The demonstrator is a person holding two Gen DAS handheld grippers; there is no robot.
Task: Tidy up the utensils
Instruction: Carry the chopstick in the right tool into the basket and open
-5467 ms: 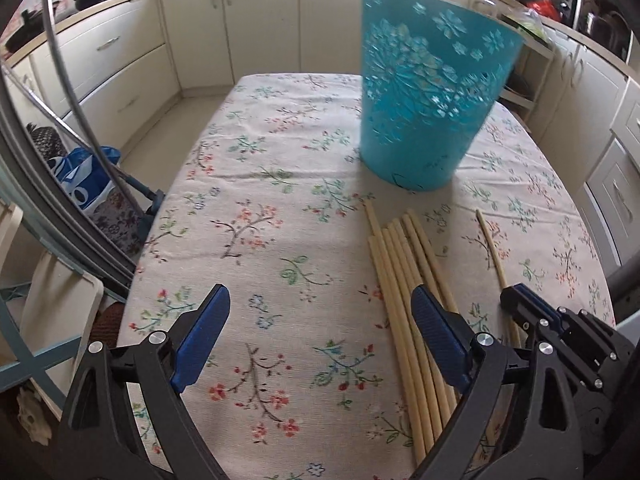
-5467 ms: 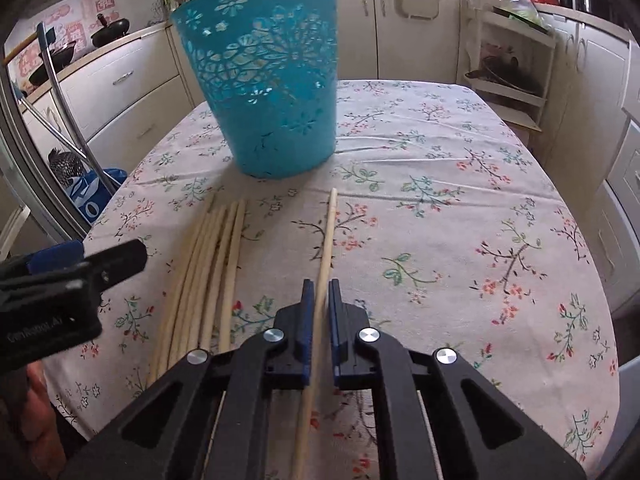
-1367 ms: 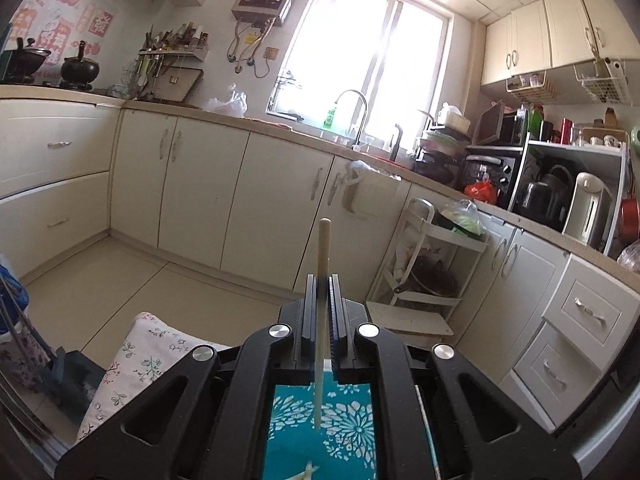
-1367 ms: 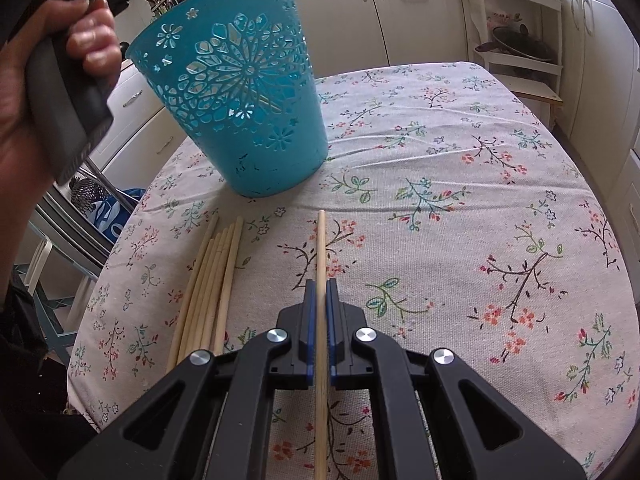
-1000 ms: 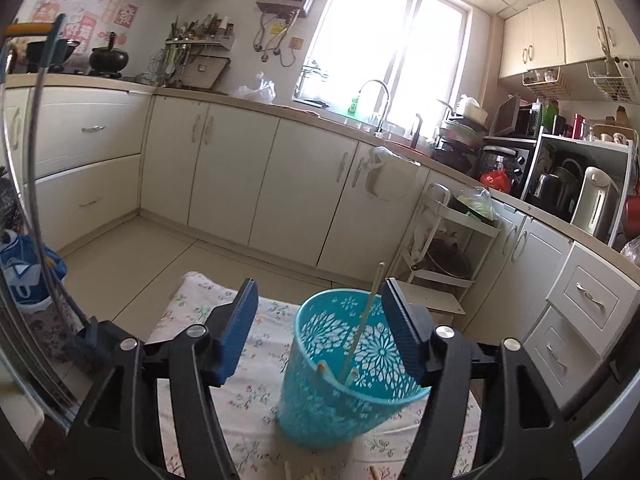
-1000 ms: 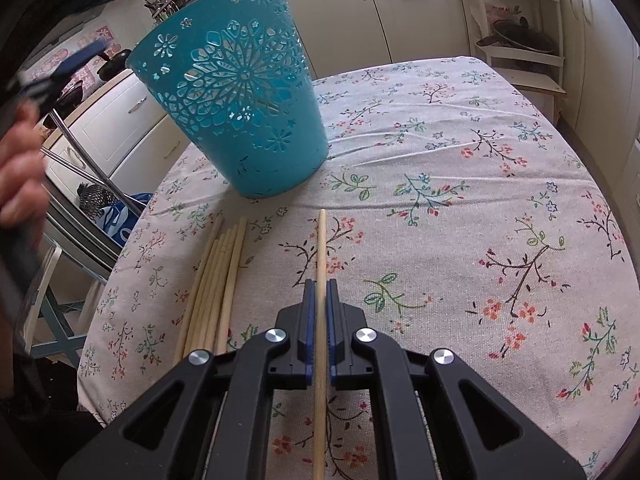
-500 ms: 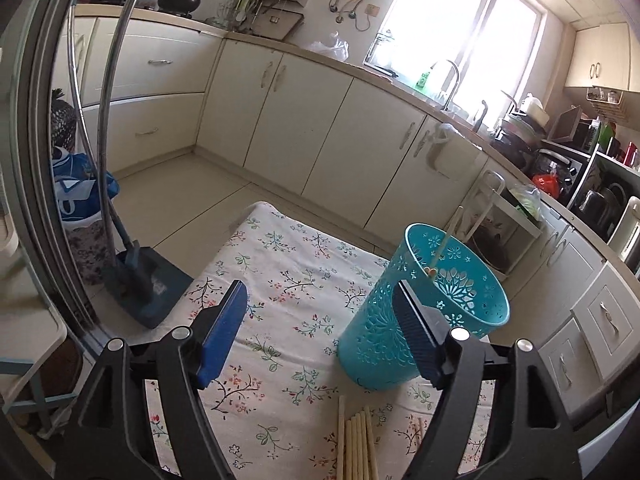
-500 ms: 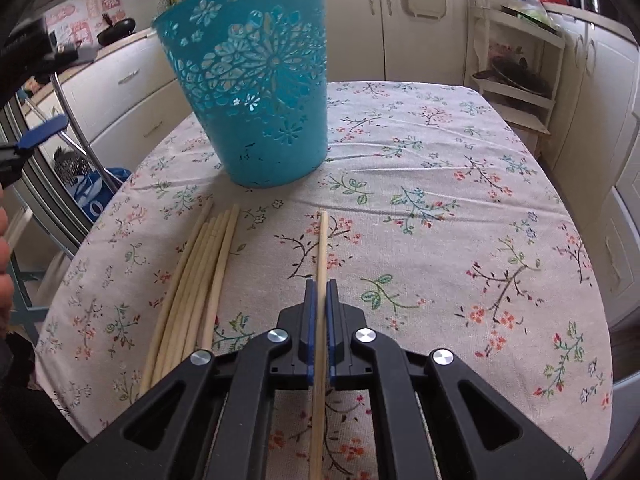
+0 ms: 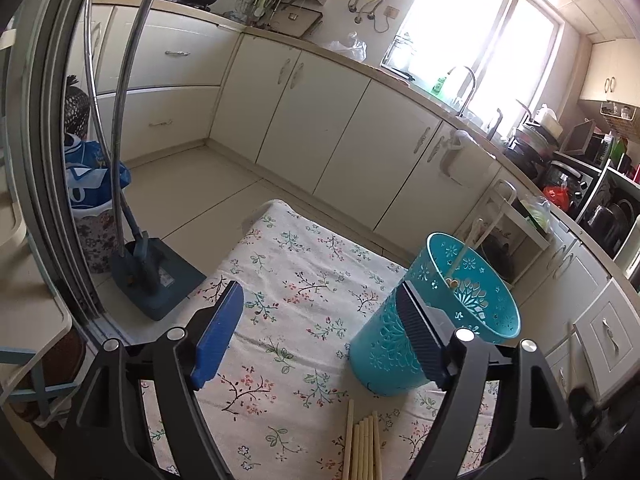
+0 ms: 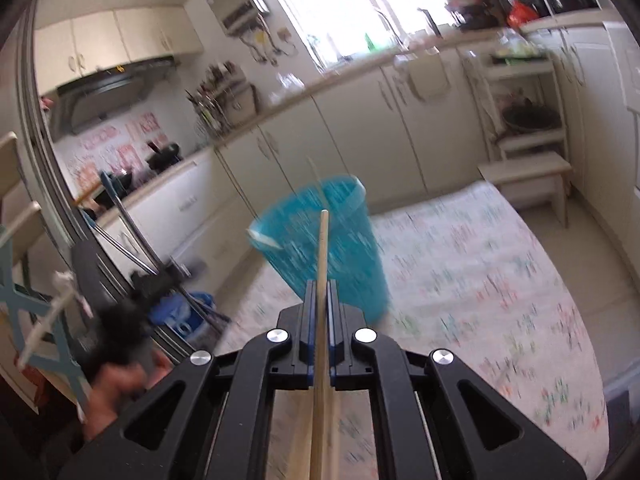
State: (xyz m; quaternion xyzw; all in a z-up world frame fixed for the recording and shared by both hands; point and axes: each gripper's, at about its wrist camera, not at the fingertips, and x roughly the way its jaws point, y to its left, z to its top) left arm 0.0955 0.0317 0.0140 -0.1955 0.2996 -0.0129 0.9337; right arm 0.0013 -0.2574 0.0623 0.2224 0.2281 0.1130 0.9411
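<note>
A teal cut-out basket stands on the floral tablecloth, with a wooden chopstick leaning inside it. Several more chopsticks lie side by side in front of the basket. My left gripper is open and empty, held above the table just left of the basket. My right gripper is shut on one chopstick, lifted off the table, its tip pointing at the blurred basket.
A dustpan and broom stand on the floor left of the table. Cream kitchen cabinets run behind. A white shelf rack stands beyond the basket. A chair and the person's left hand are at the left.
My left gripper opened, dropped its chopstick into the basket and drew back. My right gripper has lifted its chopstick off the table and tilted up toward the basket.
</note>
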